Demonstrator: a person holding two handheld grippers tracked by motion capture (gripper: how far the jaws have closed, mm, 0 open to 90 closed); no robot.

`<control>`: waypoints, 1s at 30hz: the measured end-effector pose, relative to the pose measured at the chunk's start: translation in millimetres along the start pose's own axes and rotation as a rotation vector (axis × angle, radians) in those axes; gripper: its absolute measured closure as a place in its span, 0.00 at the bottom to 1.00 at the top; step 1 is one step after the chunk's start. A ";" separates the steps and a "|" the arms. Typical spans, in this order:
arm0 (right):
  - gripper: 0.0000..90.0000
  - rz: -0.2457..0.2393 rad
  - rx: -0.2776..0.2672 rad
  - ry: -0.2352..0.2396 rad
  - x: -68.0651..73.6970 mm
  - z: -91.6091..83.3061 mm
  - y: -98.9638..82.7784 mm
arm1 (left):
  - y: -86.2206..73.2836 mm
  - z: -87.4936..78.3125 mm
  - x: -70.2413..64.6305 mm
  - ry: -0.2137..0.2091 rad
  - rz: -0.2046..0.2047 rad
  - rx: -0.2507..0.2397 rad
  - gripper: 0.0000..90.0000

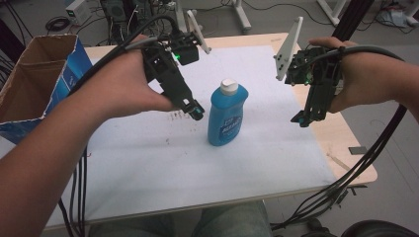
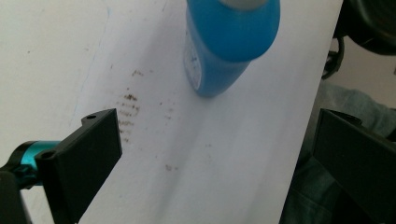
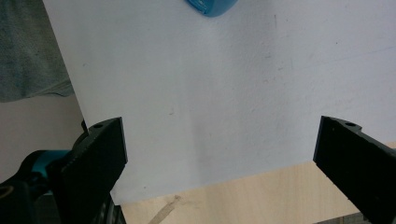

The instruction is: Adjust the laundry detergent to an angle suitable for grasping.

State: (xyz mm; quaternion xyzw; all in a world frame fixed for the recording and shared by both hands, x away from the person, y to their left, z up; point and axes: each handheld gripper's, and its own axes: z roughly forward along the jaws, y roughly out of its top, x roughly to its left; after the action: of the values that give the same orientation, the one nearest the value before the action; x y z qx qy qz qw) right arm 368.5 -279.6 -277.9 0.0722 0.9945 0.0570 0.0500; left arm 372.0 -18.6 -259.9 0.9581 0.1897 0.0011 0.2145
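A blue plastic bottle [image 1: 226, 114] with a white cap stands upright in the middle of the white sheet [image 1: 148, 158] on the table. My left gripper [image 1: 193, 108] hovers just left of the bottle, tilted down toward it, jaws wide open with nothing between them. In the left gripper view the bottle [image 2: 224, 42] is ahead and above the jaws. My right gripper [image 1: 302, 118] hangs open above the table's right edge, well clear of the bottle. The bottle's base [image 3: 212, 6] shows at the top of the right gripper view.
An open cardboard box [image 1: 37, 79] with blue printing sits at the table's left edge. Brown smudges [image 2: 127, 109] mark the sheet left of the bottle. Bare wood [image 1: 346, 133] borders the sheet on the right. Cables trail off both sides. The person's knees are under the front edge.
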 end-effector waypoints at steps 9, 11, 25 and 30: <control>0.02 -0.001 0.001 0.000 -1.0 0.6 0.5 | 14.7 19.9 -9.6 0.017 -0.003 -0.032 0.02; 0.02 0.003 0.000 0.001 -1.2 1.0 0.3 | 16.5 23.4 -10.1 0.028 -0.013 -0.043 0.02; 0.02 0.007 -0.001 0.003 -4.5 2.7 2.9 | 20.5 51.6 -12.8 0.054 -0.071 -0.138 0.02; 0.02 0.004 0.004 0.005 -5.1 3.1 3.5 | 19.9 60.9 -15.6 0.077 -0.089 -0.168 0.02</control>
State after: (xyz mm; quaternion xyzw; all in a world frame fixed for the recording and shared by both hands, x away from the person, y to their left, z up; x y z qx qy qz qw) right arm 374.3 -276.6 -280.1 0.0742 0.9946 0.0553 0.0473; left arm 369.9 -65.9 -305.7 0.9267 0.2394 0.0443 0.2864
